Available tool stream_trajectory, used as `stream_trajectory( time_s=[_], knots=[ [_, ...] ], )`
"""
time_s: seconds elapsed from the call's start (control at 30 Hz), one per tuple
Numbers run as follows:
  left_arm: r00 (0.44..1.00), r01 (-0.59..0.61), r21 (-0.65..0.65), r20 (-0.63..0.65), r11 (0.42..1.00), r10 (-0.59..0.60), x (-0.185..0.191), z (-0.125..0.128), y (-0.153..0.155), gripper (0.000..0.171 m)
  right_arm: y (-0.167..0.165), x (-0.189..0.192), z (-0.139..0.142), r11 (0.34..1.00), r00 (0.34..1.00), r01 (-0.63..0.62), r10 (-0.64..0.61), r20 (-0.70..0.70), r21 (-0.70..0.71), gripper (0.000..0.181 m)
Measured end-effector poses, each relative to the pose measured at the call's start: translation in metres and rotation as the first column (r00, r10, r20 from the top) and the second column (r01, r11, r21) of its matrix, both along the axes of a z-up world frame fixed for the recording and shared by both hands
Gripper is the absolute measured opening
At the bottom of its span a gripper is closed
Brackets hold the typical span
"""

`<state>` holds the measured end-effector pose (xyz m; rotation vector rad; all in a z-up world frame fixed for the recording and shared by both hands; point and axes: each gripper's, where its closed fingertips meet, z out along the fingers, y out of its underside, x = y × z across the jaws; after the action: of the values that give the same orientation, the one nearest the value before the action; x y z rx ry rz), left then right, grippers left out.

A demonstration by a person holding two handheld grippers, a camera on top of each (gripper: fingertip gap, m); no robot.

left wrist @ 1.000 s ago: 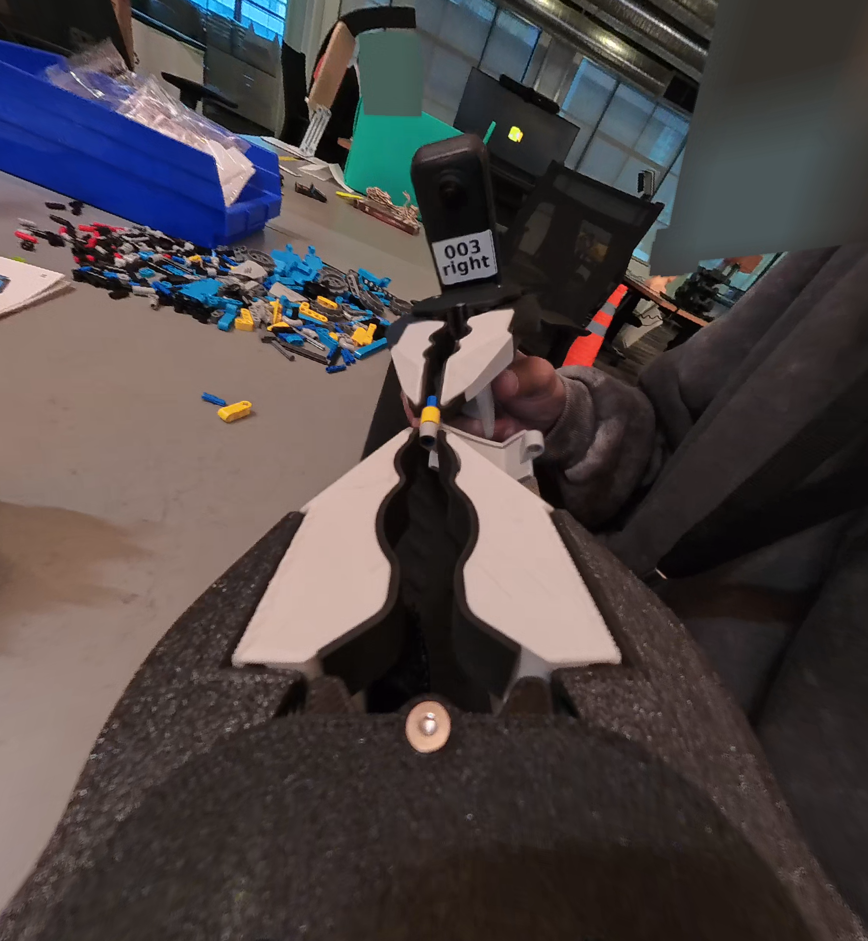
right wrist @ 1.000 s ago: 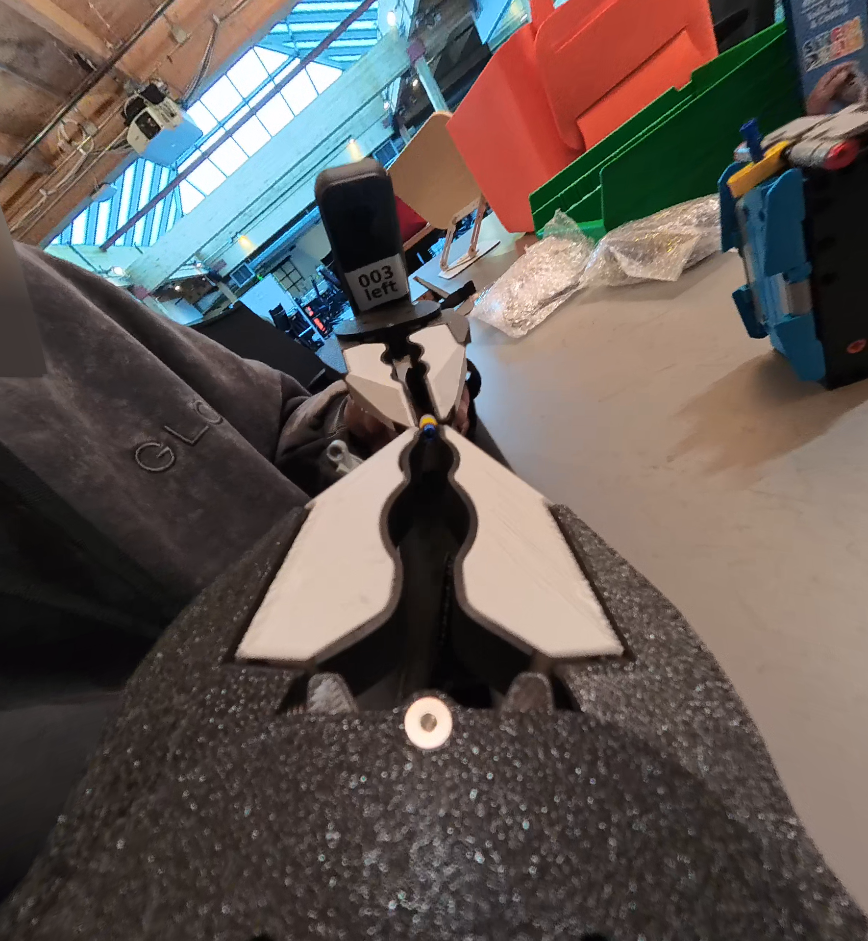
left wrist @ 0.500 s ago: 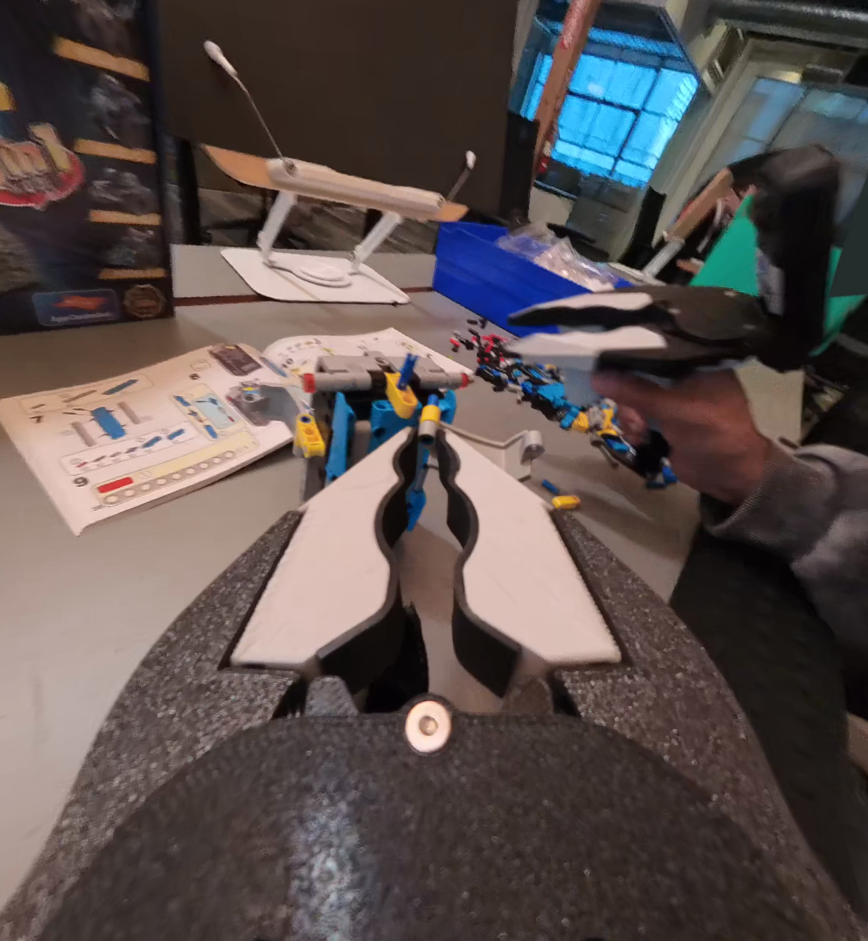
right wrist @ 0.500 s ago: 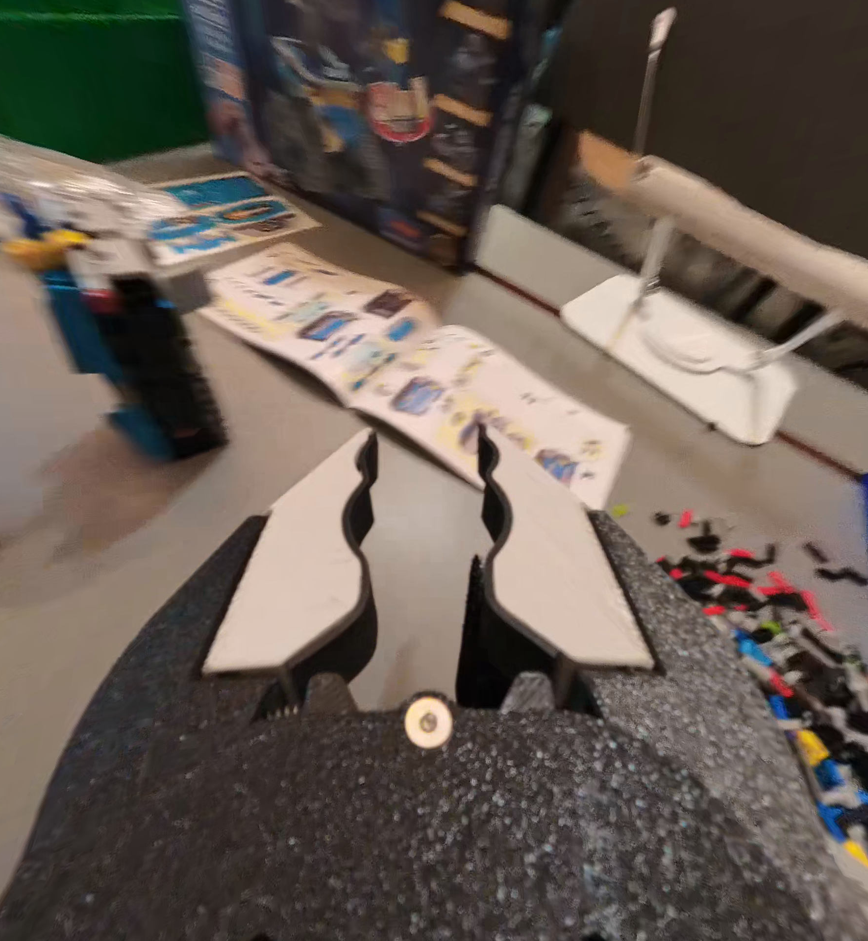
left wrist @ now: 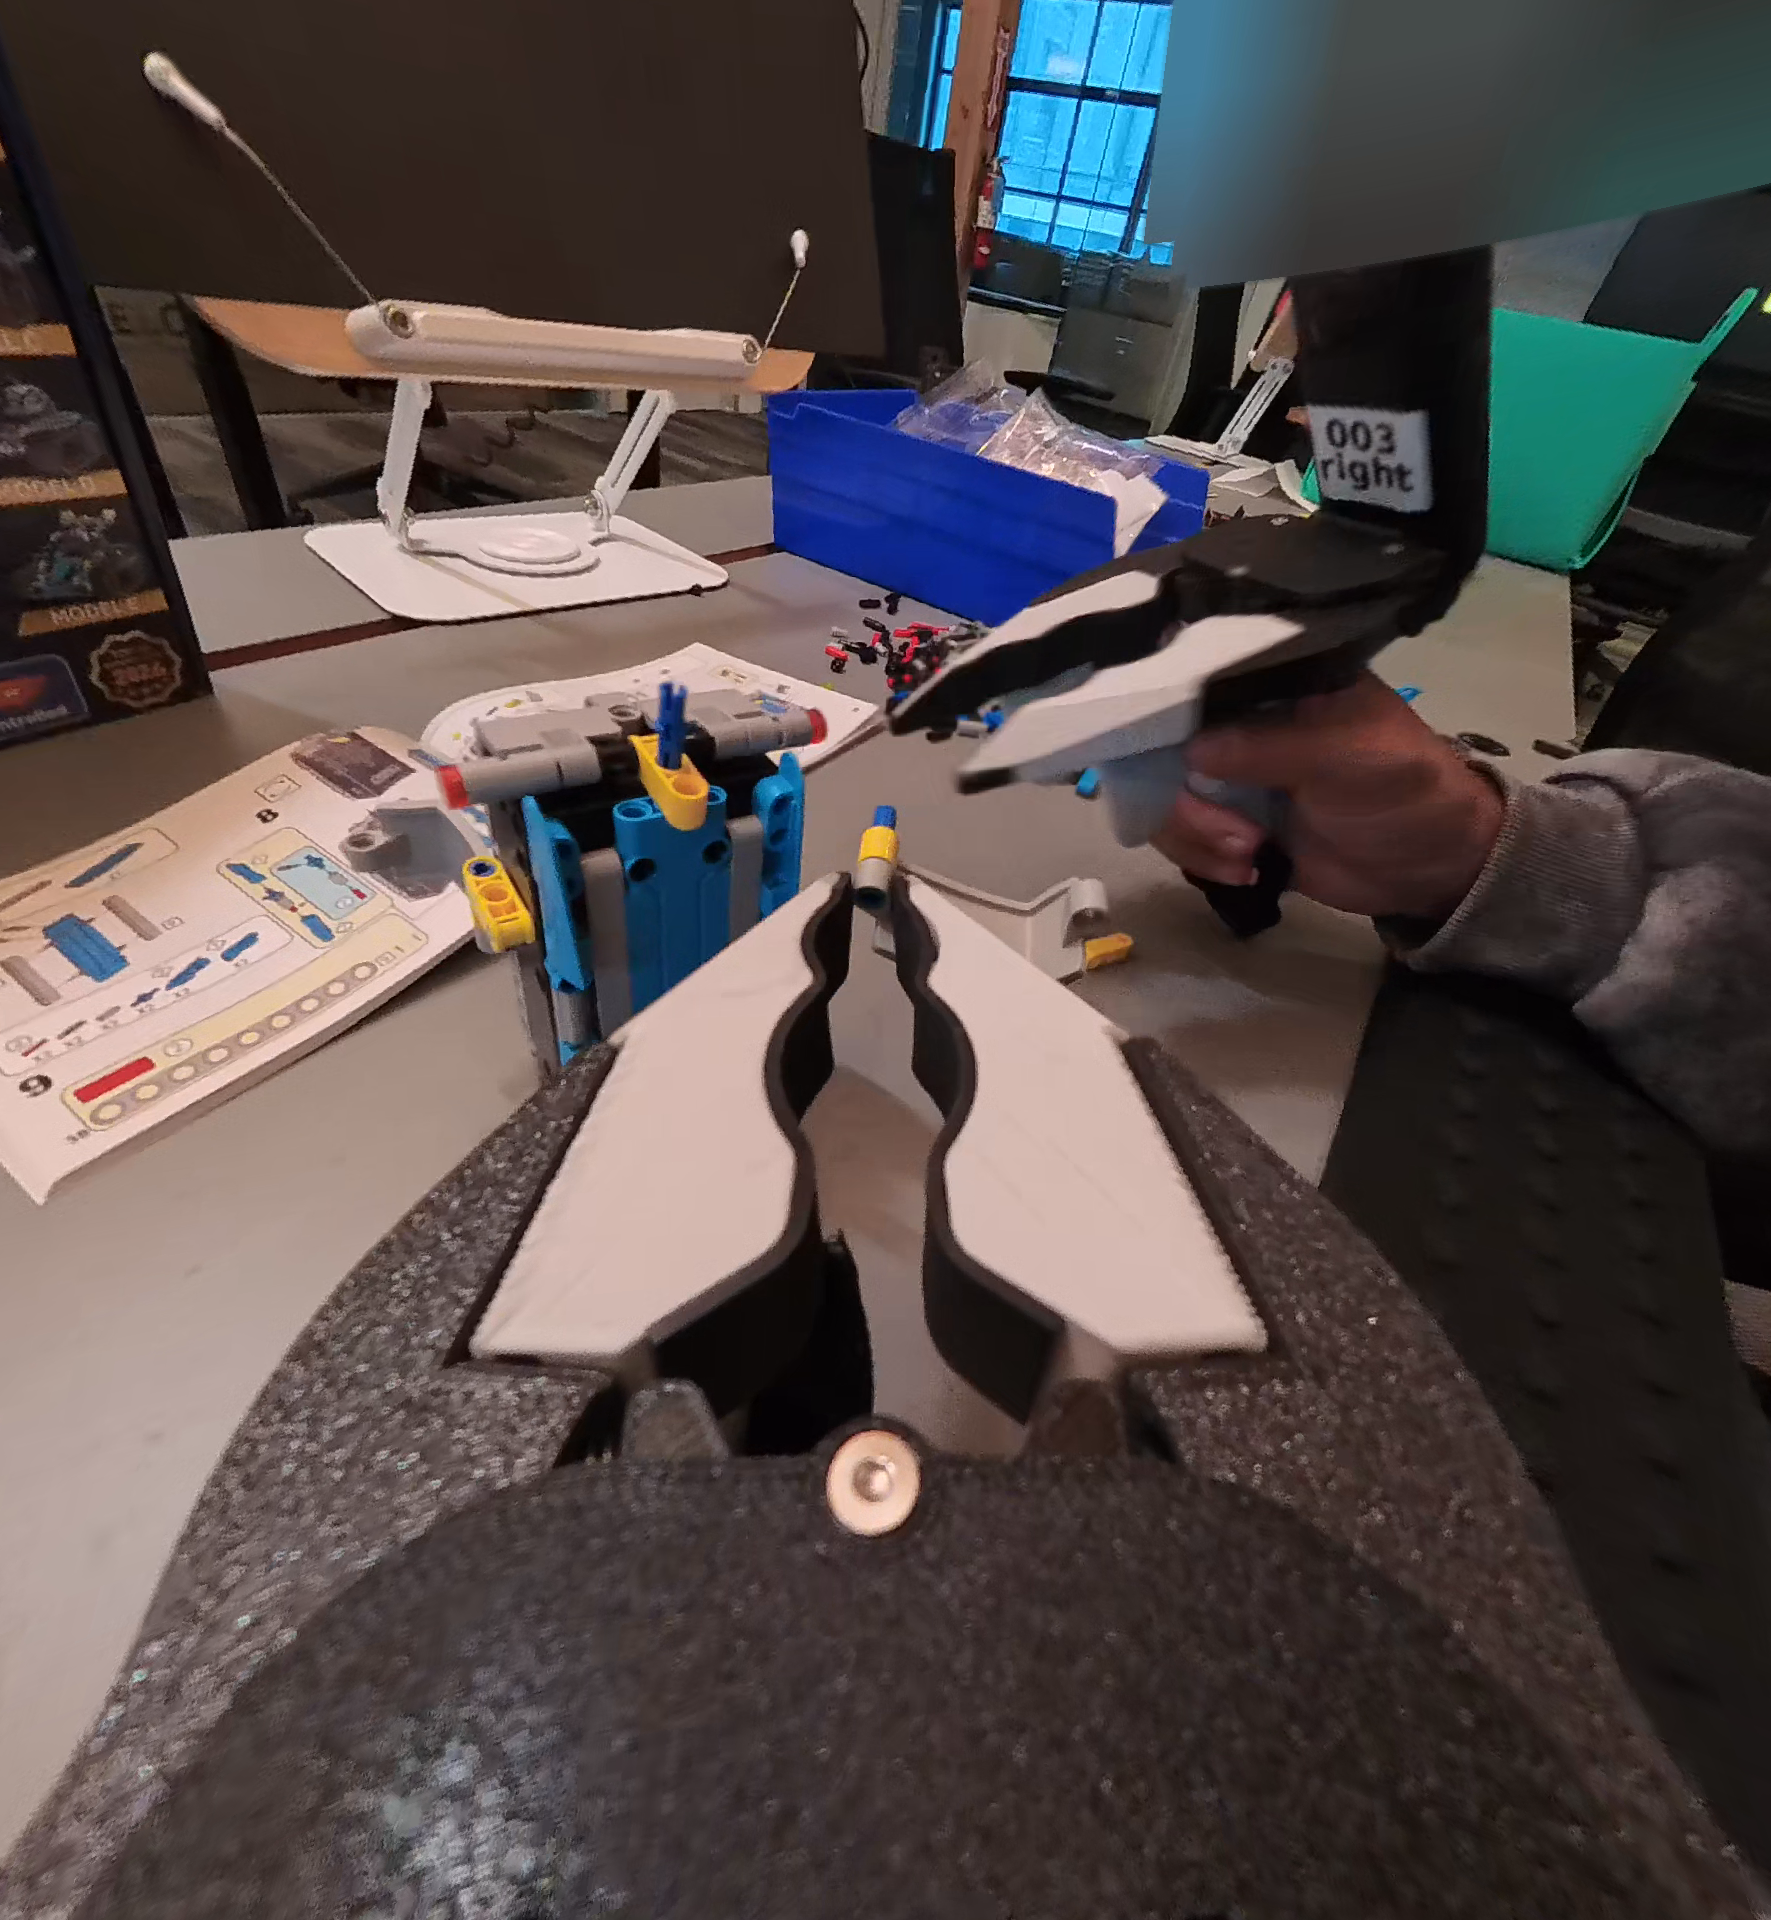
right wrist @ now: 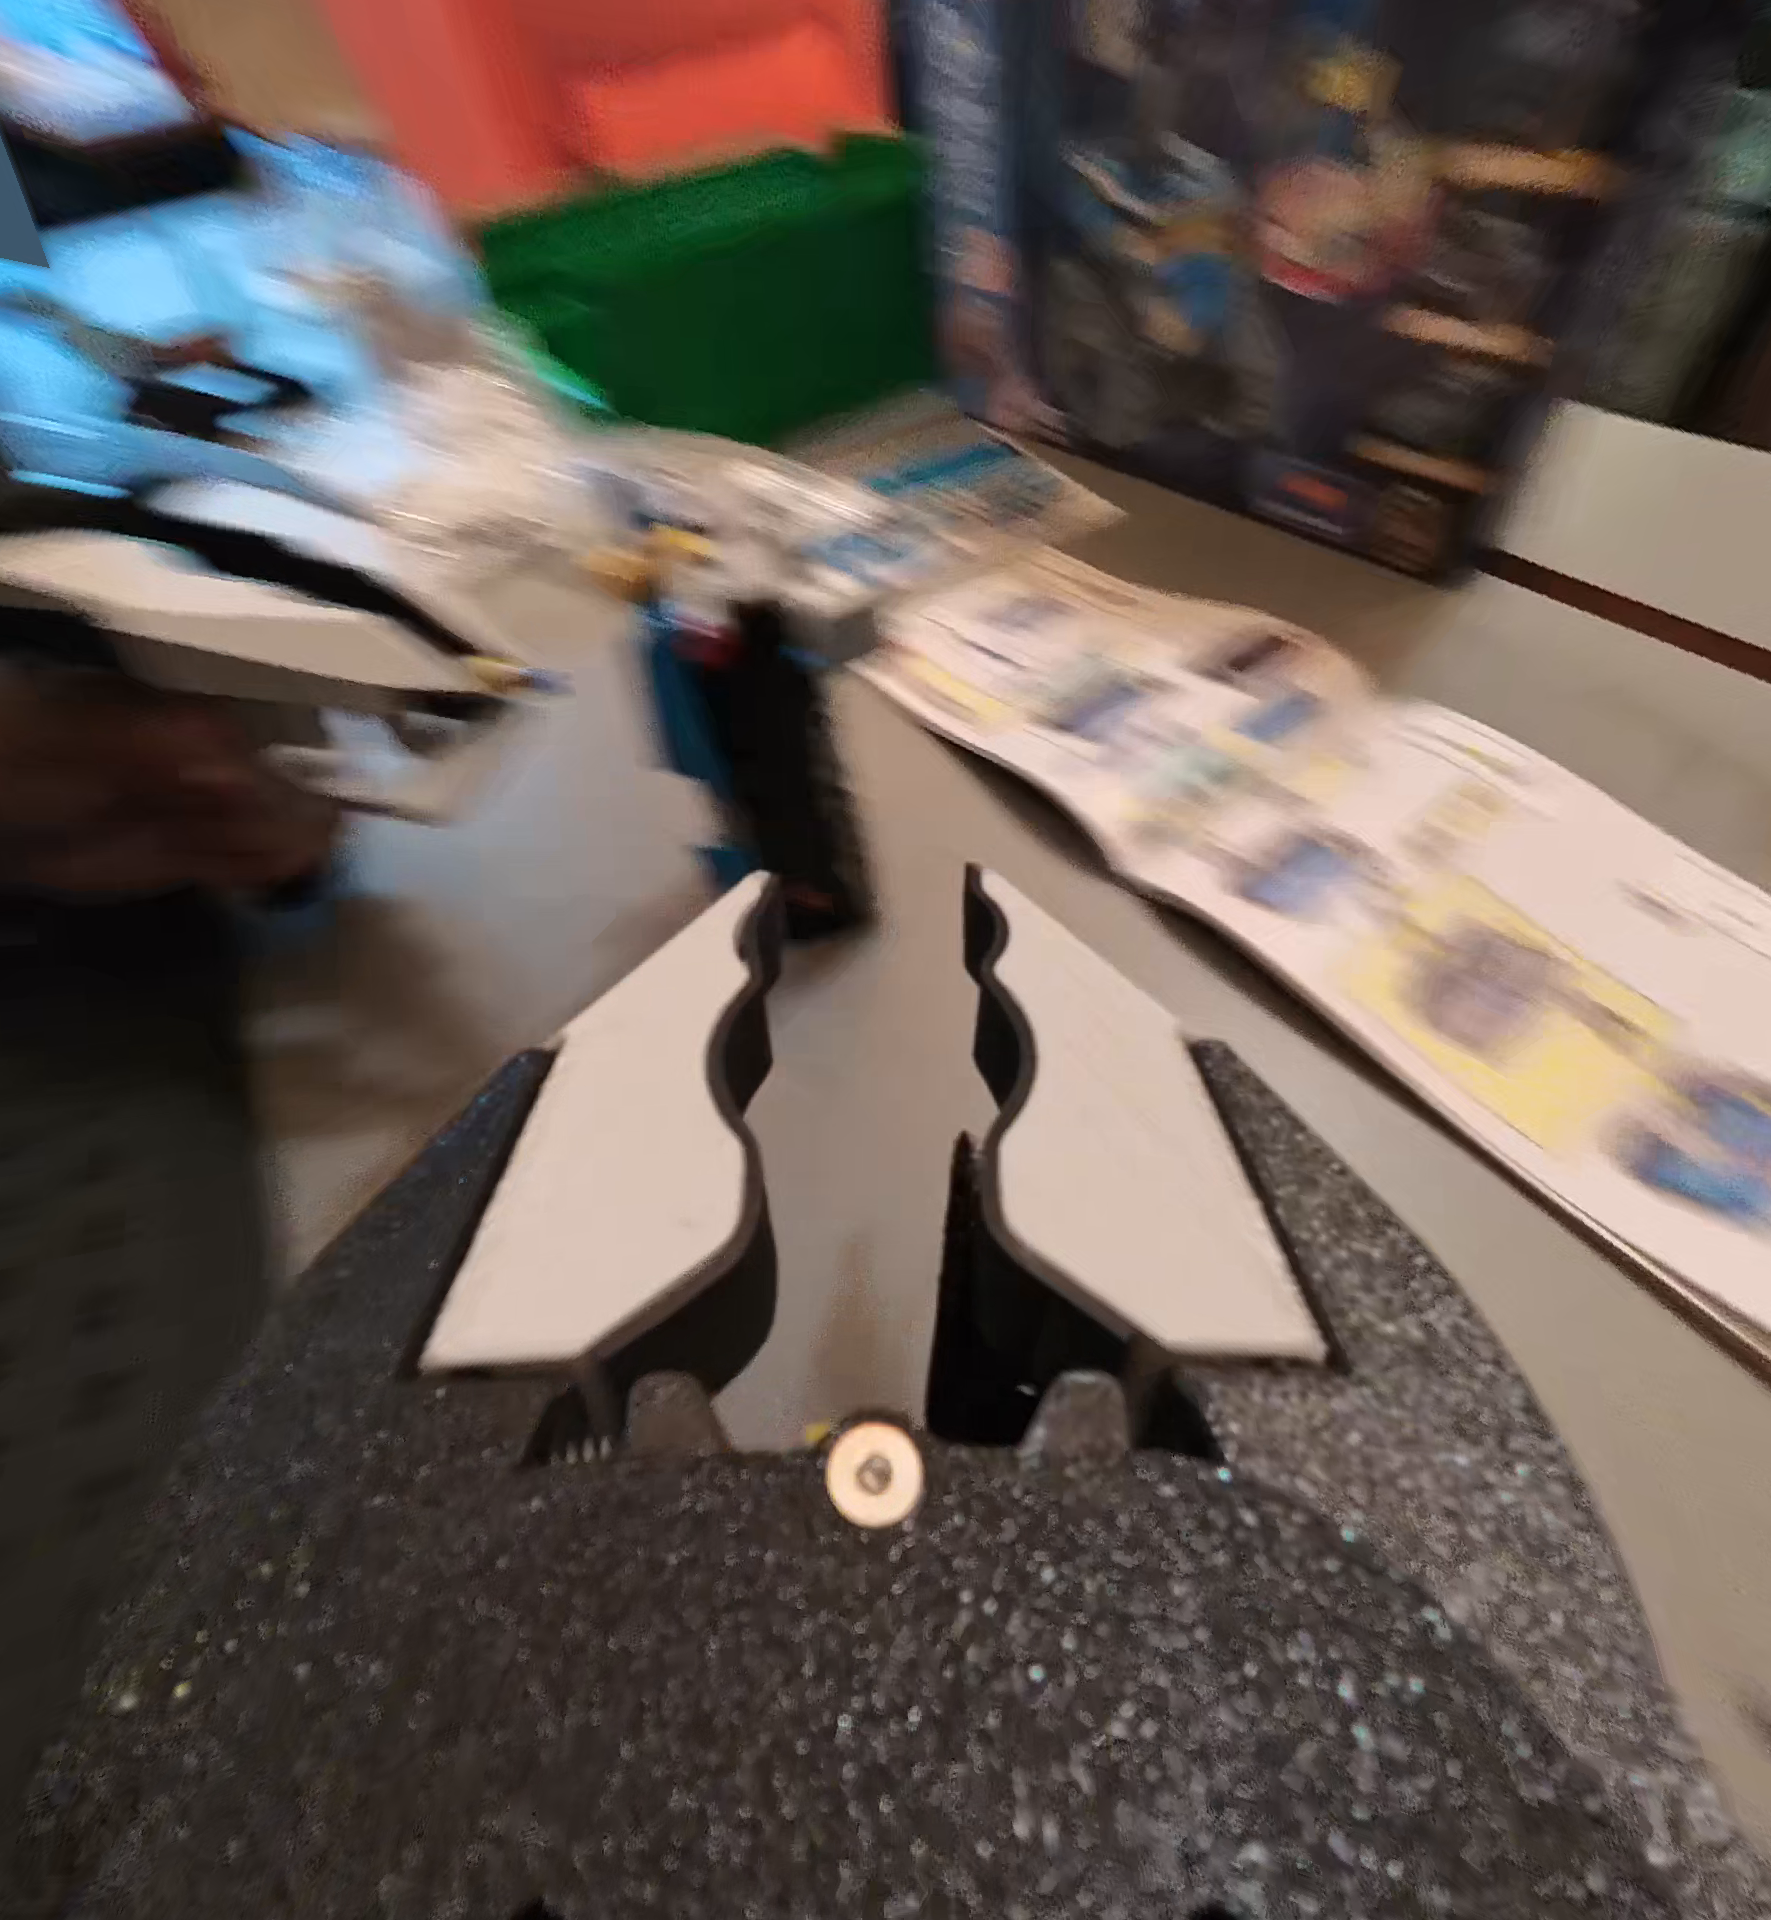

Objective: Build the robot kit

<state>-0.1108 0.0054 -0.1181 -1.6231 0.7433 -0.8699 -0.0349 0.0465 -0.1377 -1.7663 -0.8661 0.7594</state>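
Observation:
My left gripper [left wrist: 870,896] is shut on a small grey, yellow and blue pin [left wrist: 876,847], held at the fingertips above the grey table [left wrist: 185,1351]. Just left of the pin stands a blue and black brick model [left wrist: 652,862] with a grey bar and a yellow piece on top. My right gripper [right wrist: 870,891] is open and empty, pointing at the model [right wrist: 756,727]. It also shows in the left wrist view [left wrist: 933,743], held by a hand to the right of the model and above it. The right wrist view is blurred and shows the left gripper [right wrist: 512,675] at the left.
An open instruction booklet [left wrist: 185,935] lies left of and behind the model. A dark box [left wrist: 19,416] stands at the far left. A white stand [left wrist: 517,551], a blue bin [left wrist: 964,509] and a pile of loose pieces [left wrist: 891,644] are behind. A green bin [right wrist: 715,291] shows blurred. Spacing between my two grippers at the tips: around 10 centimetres.
A second ago both grippers faced each other, shut on the pin. The right one has let go and opened. Both have swung toward the model, the left still holding the pin.

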Motion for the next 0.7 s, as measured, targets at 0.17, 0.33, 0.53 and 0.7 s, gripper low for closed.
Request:
stream_trajectory(
  time_s=[0.17, 0.33, 0.53, 0.7],
  knots=[
    [0.999, 0.021, 0.119, -0.026, 0.993, -0.018, 0.005, 0.011, -0.011, 0.007, -0.070, -0.046, 0.029, 0.905, 0.884, -0.418, 0.385, -0.265, -0.080, 0.042],
    [1.000, 0.024, 0.194, 0.006, 0.981, -0.025, 0.004, 0.025, -0.019, 0.007, -0.094, -0.056, 0.031, 0.811, 0.803, -0.553, 0.458, -0.382, -0.189, 0.061],
    [0.999, 0.015, 0.240, -0.032, 0.971, -0.008, 0.006, 0.025, -0.022, 0.007, -0.097, -0.067, 0.034, 0.861, 0.840, -0.493, 0.433, -0.328, -0.126, 0.051],
    [0.991, 0.045, 0.290, -0.132, 0.956, -0.007, 0.015, 0.014, -0.027, 0.007, -0.096, -0.060, 0.020, 0.874, 0.875, -0.449, 0.389, -0.288, -0.186, 0.029]
  ],
)
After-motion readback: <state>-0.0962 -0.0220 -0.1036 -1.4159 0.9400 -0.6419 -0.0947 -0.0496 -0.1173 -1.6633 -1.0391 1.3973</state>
